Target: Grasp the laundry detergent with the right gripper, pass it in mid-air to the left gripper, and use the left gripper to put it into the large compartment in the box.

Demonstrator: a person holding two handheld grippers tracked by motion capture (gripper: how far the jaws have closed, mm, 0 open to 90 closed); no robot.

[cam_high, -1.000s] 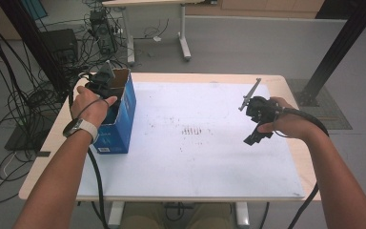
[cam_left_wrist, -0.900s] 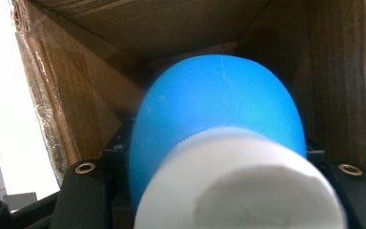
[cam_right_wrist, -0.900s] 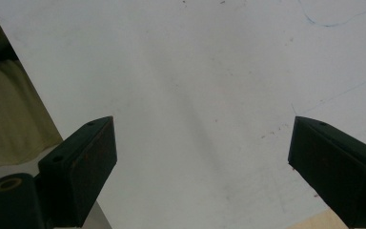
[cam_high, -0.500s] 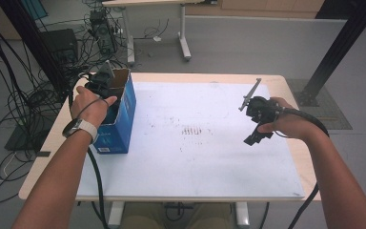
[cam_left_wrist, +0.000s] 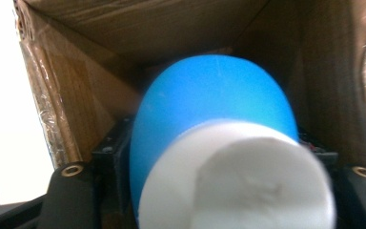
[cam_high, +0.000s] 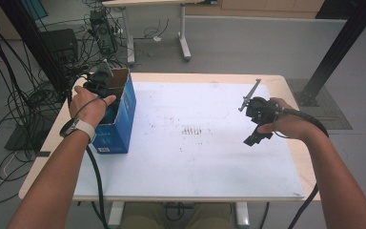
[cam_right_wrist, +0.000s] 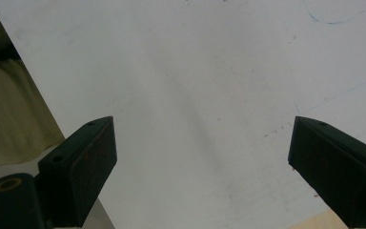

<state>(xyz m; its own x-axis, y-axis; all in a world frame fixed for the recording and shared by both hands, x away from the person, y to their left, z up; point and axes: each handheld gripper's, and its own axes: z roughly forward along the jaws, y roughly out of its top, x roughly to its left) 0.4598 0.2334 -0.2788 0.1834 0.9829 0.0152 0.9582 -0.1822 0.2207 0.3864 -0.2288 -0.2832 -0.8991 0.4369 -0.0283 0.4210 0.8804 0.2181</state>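
Inside the cardboard box [cam_left_wrist: 124, 43], a blue white-capped bottle [cam_left_wrist: 214, 119]

High view overhead facing forward, gripper views close — box [cam_high: 119, 114], table [cam_high: 209, 157]

Table cover: large white sheet [cam_high: 195, 162], speckled with small dark marks at its middle, spread over the pale wooden tabletop [cam_high: 298, 160].
Beyond the table: white-legged desk [cam_high: 183, 33] on grey floor.
Left of the table: tangled black cables [cam_high: 24, 102].
Right of the table: black metal post [cam_high: 336, 52].
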